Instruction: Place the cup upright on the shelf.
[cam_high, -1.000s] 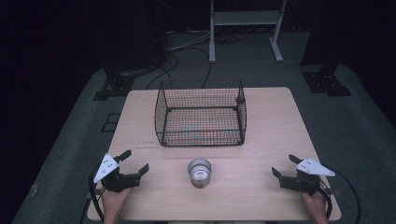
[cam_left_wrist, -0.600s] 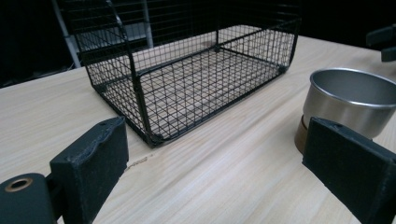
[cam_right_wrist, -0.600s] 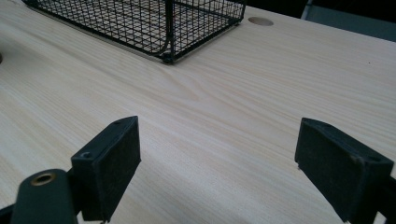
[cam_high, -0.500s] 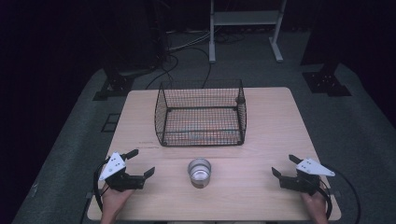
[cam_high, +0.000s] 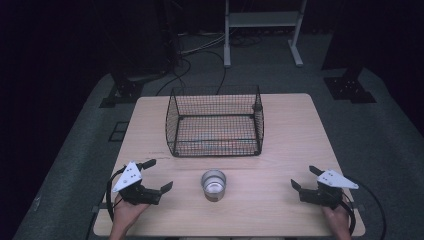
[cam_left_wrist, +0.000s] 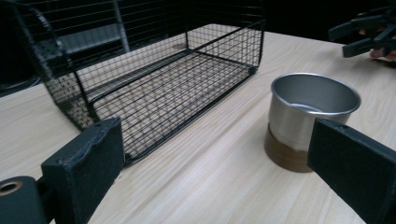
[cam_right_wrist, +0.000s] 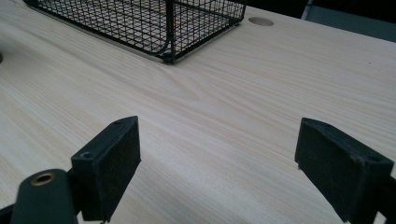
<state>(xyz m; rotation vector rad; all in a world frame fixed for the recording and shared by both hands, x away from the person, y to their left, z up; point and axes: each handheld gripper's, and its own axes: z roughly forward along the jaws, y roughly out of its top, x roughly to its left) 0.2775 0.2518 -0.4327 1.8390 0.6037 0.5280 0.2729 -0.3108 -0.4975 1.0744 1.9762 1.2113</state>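
Here the metal cup (cam_high: 213, 184) stands upright on the bench (cam_high: 280, 200), just in front of the wire basket (cam_high: 216, 122). The left tool (cam_high: 156, 176) sits to its left, jaws just opening wide with nothing between them; the right tool (cam_high: 304, 177), well apart, also gapes empty.
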